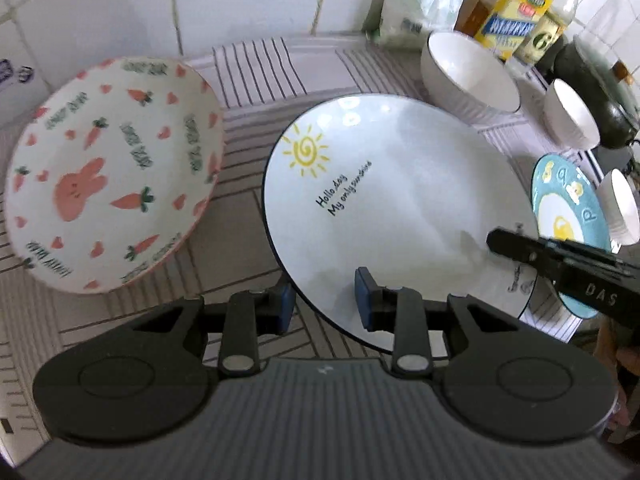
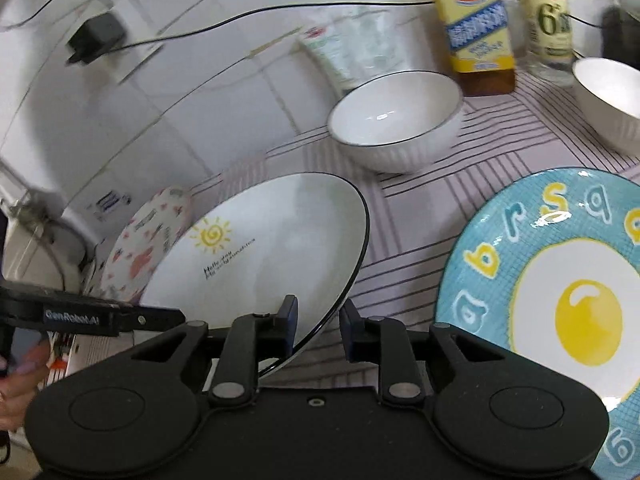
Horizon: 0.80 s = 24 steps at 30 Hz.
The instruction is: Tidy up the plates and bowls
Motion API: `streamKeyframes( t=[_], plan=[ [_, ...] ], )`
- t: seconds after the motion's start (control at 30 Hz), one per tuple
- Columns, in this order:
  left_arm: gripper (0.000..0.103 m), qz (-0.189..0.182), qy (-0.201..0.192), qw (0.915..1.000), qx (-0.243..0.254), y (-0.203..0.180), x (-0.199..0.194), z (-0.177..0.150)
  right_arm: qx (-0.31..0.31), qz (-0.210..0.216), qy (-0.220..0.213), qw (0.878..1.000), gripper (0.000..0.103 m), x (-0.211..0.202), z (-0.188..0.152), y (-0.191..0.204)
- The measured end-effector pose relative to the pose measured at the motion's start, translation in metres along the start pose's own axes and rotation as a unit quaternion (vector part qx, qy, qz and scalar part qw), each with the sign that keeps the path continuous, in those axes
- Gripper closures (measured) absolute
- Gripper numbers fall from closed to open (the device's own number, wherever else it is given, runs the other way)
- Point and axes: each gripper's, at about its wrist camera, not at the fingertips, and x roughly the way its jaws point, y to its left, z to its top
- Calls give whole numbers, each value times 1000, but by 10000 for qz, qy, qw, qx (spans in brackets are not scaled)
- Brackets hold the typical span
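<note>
A white sun plate [image 1: 400, 200] with a dark rim and the words "Hello day" is tilted above the striped mat. My left gripper [image 1: 324, 302] is shut on its near rim, one blue pad under it and one on top. In the right wrist view the same sun plate [image 2: 272, 248] has its right rim between the pads of my right gripper [image 2: 318, 328], which stand open and apart from it. A bunny-and-carrot plate [image 1: 112, 184] lies to the left. A blue fried-egg plate [image 2: 560, 280] lies to the right.
A large white bowl [image 2: 396, 120] stands behind the plates, a second white bowl [image 2: 612, 96] at the far right, and a third bowl [image 1: 620, 208] beside the egg plate. Bottles and a yellow carton [image 2: 468, 20] line the tiled wall. A plugged-in charger [image 2: 96, 36] hangs on the wall.
</note>
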Motion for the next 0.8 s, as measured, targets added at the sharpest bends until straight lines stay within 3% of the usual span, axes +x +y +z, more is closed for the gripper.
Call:
streamKeyframes(
  t=[0.27, 0.4, 0.5, 0.63, 0.8],
  plan=[
    [73, -130, -85, 9999, 17, 6, 13, 9, -144, -243, -105, 9995, 76, 12, 1, 0],
    [73, -23, -22, 9999, 152, 2, 15, 8, -331, -468, 19, 9984, 76, 18, -2, 7],
    [74, 238, 230, 9994, 59, -2, 17, 10, -86, -468, 183, 9987, 76, 18, 1, 5],
    [72, 314, 309, 9990, 21, -6, 13, 11, -235, -742, 262, 9966, 65, 10, 4, 11],
    [62, 540, 221, 9981, 199, -13, -4, 14, -161, -551, 55, 9983, 58, -28, 10, 10]
  ],
)
